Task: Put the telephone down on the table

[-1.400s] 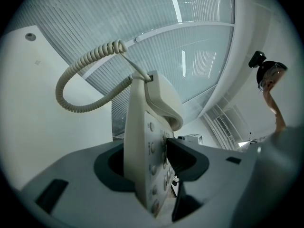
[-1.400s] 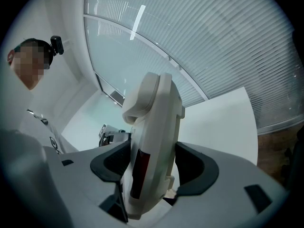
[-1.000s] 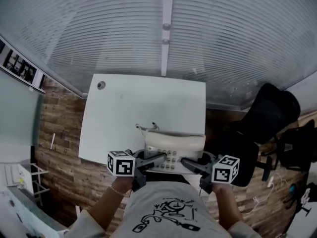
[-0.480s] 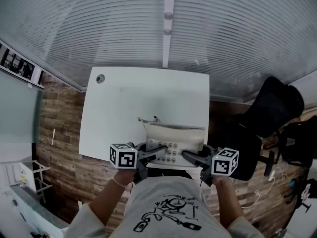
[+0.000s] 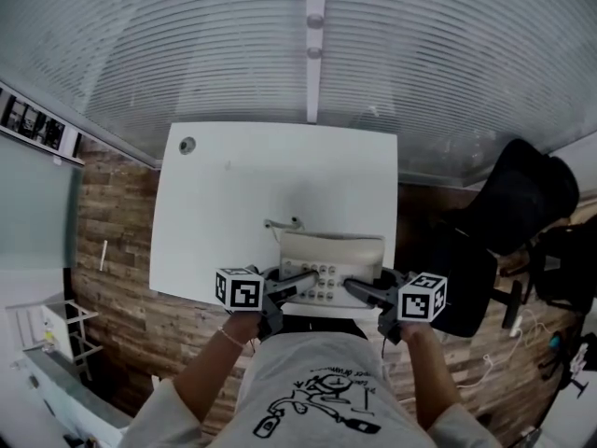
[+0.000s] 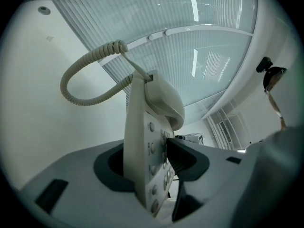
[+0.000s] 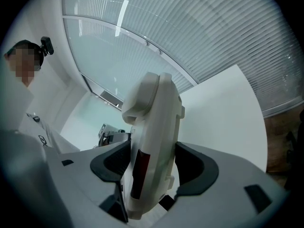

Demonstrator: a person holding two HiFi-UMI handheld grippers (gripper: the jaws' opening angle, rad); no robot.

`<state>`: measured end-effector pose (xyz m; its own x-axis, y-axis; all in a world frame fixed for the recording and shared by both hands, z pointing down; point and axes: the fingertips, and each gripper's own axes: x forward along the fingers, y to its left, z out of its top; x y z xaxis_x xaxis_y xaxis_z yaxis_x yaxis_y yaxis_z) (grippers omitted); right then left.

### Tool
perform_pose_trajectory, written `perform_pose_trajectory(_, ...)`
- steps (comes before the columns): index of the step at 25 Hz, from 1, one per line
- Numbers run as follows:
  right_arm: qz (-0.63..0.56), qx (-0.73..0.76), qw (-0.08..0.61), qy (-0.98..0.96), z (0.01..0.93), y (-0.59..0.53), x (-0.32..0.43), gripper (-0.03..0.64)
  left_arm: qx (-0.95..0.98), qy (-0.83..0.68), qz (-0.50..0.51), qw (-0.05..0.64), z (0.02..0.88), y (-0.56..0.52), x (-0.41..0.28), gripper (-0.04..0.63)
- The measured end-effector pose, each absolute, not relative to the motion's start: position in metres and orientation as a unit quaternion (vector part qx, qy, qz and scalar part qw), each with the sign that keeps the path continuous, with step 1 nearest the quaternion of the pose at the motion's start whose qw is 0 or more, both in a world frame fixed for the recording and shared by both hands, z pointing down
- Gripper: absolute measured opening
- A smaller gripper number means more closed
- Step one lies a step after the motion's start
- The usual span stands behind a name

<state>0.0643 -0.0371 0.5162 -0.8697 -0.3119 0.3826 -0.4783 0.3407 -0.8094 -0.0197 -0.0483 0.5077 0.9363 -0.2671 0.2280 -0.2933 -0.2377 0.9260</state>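
A cream desk telephone (image 5: 331, 261) with its handset on the cradle and a coiled cord (image 5: 283, 223) hangs over the near edge of the white table (image 5: 233, 194). My left gripper (image 5: 303, 281) is shut on the telephone's left end. In the left gripper view the keypad body (image 6: 147, 160) stands edge-on between the jaws, with the cord (image 6: 85, 75) looping up behind it. My right gripper (image 5: 359, 290) is shut on the right end. The right gripper view shows the telephone (image 7: 152, 151) clamped between both dark pads.
Ribbed frosted panels (image 5: 187, 45) rise behind the table. A small round grommet (image 5: 187, 144) sits at the table's far left corner. A black office chair (image 5: 504, 222) stands to the right on the wood-pattern floor (image 5: 112, 241).
Both grippers have sunk with the telephone toward the table's near edge. The grip on each end is unchanged.
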Motion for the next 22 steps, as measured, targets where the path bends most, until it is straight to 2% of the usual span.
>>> perform_pose_trajectory(22,0.563,0.233,0.107,-0.786,0.597,-0.038,0.076,0.305,0.761,-0.178,0.028,0.623,0.59,-0.049,-0.009,0.209)
